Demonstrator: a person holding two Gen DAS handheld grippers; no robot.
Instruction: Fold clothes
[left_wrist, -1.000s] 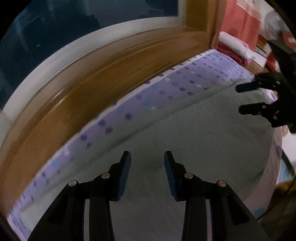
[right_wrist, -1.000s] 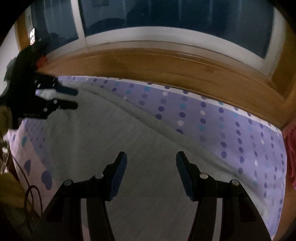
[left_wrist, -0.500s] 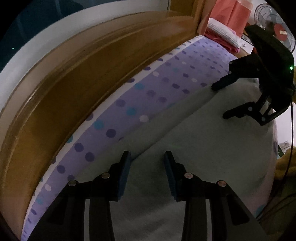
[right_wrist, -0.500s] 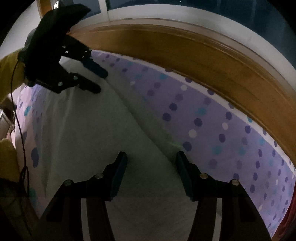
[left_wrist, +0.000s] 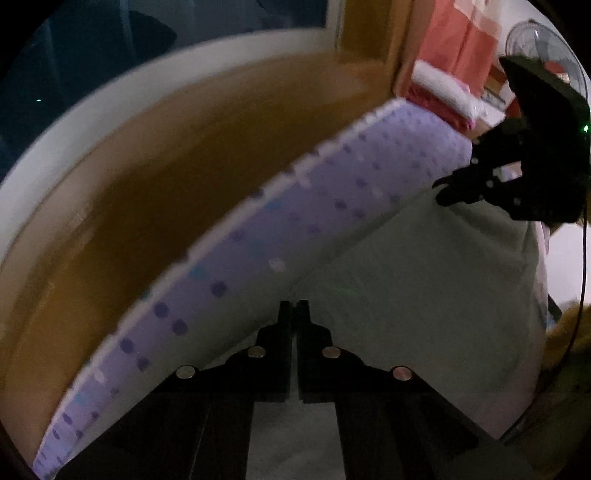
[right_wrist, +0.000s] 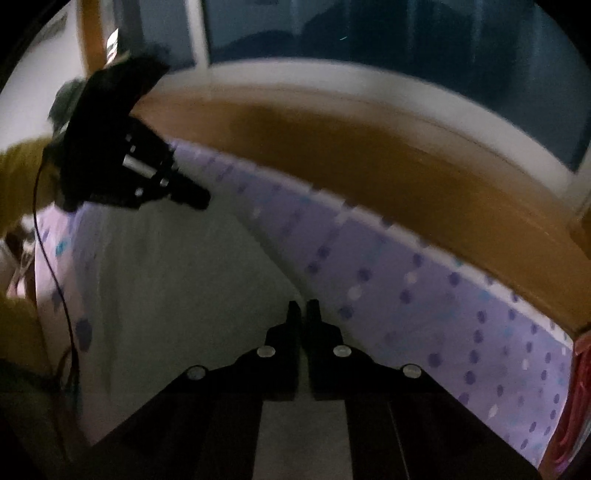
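A pale grey-green garment (left_wrist: 424, 295) lies spread flat on a bed with a purple dotted sheet (left_wrist: 295, 221). My left gripper (left_wrist: 293, 306) is shut on the garment's far edge at one corner. My right gripper (right_wrist: 303, 306) is shut on the same far edge of the garment (right_wrist: 166, 295) at the other corner. Each gripper shows in the other's view: the right gripper (left_wrist: 443, 192) and the left gripper (right_wrist: 199, 197), both pinched on the cloth edge.
A wooden ledge (left_wrist: 166, 184) runs along the far side of the bed under a dark window (right_wrist: 406, 37). Folded red and white cloth (left_wrist: 443, 88) and a fan (left_wrist: 543, 44) stand beyond the bed's end. A black cable (right_wrist: 55, 277) hangs at the left.
Both grippers moved forward to the garment's far edge and went from open to shut, pinching the cloth at its two corners.
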